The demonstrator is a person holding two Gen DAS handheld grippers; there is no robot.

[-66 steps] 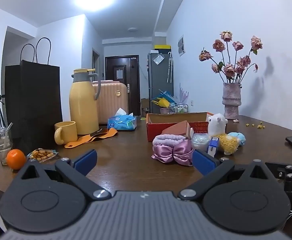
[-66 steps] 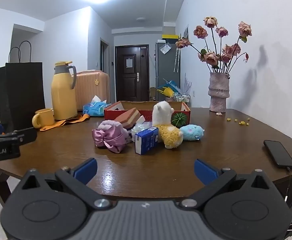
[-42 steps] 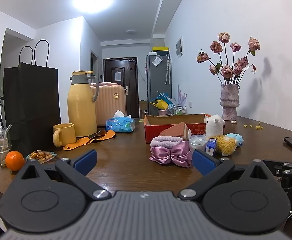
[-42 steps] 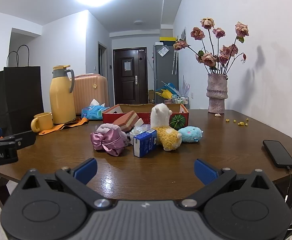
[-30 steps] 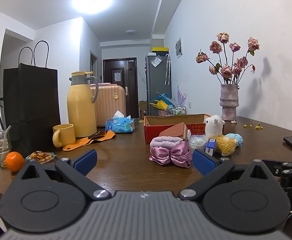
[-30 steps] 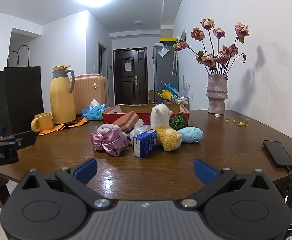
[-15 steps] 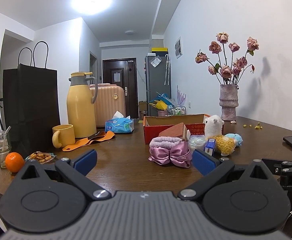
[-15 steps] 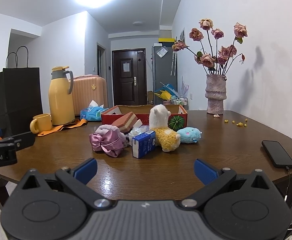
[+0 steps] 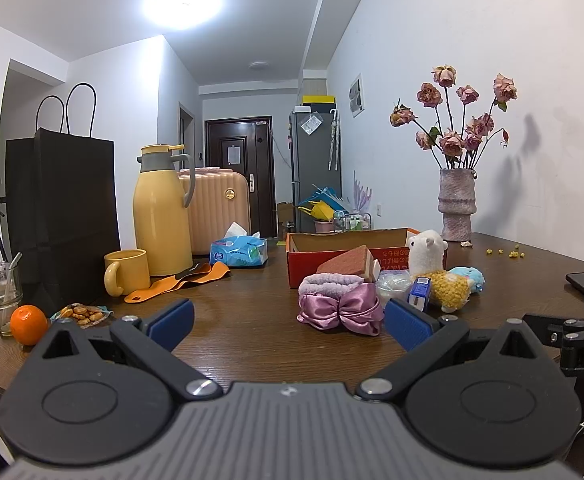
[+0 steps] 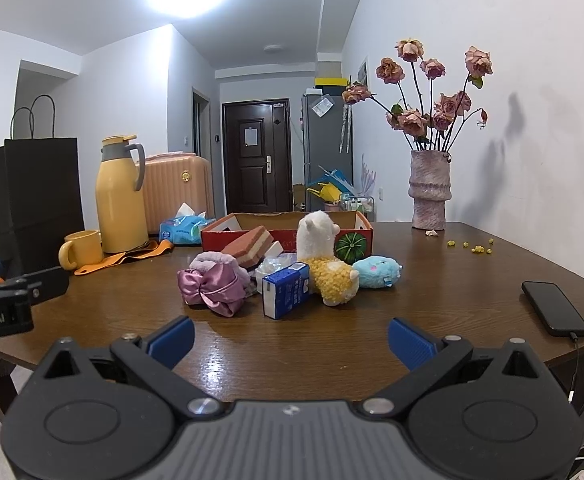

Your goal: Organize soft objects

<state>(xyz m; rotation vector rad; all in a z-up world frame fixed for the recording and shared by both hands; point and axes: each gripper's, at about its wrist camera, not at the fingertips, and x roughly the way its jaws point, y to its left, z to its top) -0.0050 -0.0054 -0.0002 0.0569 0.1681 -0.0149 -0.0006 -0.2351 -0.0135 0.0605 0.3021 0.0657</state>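
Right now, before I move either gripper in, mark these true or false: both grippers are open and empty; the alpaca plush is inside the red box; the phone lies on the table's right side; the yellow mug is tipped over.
1. Left gripper and right gripper are open and empty: true.
2. The alpaca plush is inside the red box: false, it stands on the table in front of it.
3. The phone lies on the right: true.
4. The yellow mug is tipped over: false, it stands upright.

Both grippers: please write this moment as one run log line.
left gripper: open, empty | right gripper: open, empty | pink bow, alpaca toy, blue plush: on table, outside red box
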